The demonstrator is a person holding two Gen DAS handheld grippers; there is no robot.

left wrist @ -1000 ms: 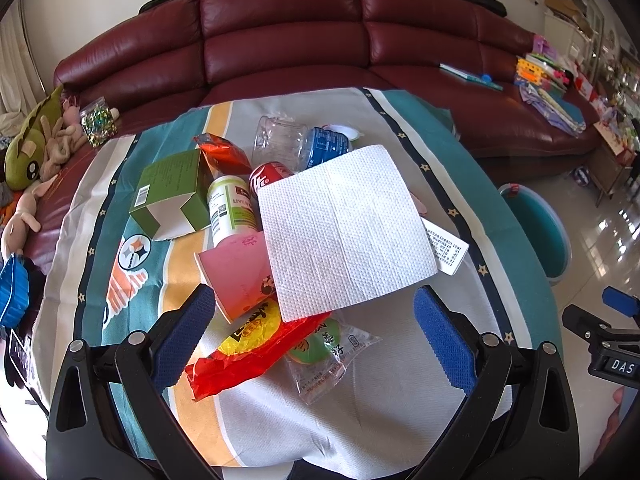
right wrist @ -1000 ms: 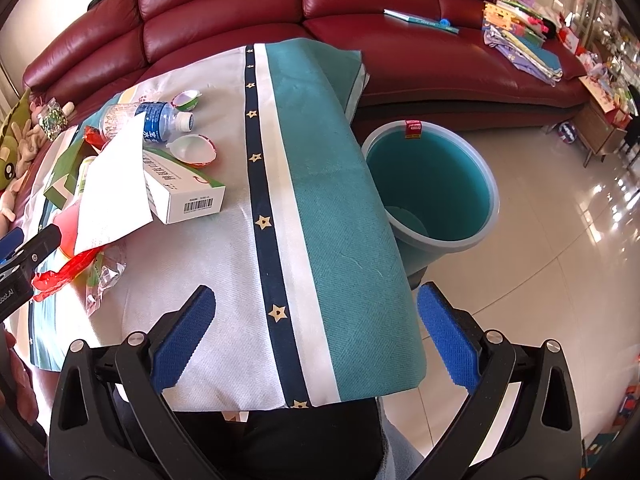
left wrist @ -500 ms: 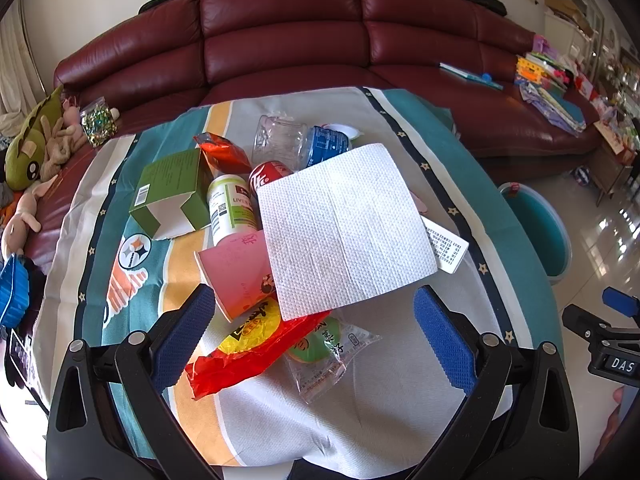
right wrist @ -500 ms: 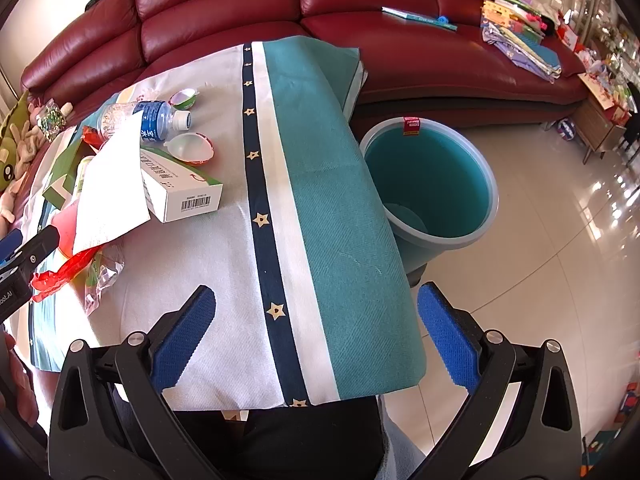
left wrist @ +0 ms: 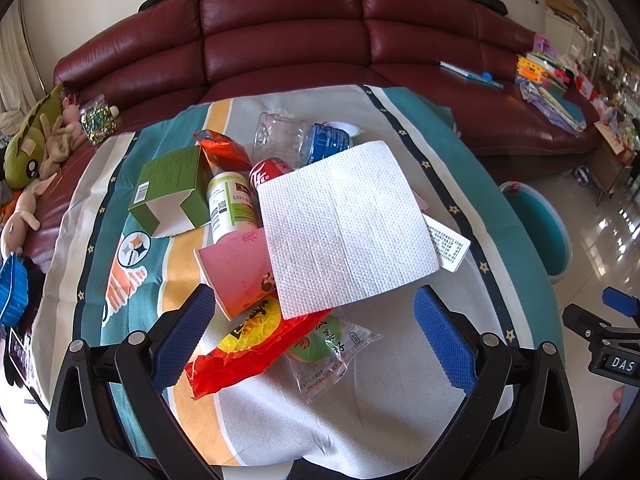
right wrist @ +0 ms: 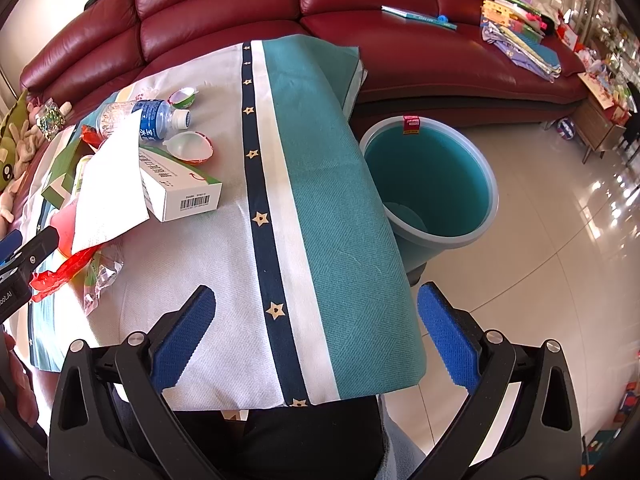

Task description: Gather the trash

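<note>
A heap of trash lies on the cloth-covered table [left wrist: 460, 184]. A white paper towel [left wrist: 344, 224] covers a pink paper cup [left wrist: 236, 272], a red can [left wrist: 266, 170], a white bottle [left wrist: 230, 204] and a white carton [right wrist: 180, 192]. A green box [left wrist: 168, 190], a clear water bottle [left wrist: 300, 140], a red wrapper [left wrist: 256, 352] and a clear packet [left wrist: 332, 356] lie around it. My left gripper [left wrist: 316, 340] hangs open just in front of the heap, empty. My right gripper [right wrist: 316, 340] is open over the table's right edge. A teal bin [right wrist: 432, 184] stands on the floor beside the table.
A dark red leather sofa [left wrist: 280, 40] curves behind the table, with plush toys [left wrist: 28, 152] at its left end and books and papers [right wrist: 520, 36] at its right. Glossy tiled floor [right wrist: 560, 260] spreads to the right of the bin.
The right gripper view has shifted slightly, with the bin and the table edge sliding a little. The left gripper and the heap look the same.
</note>
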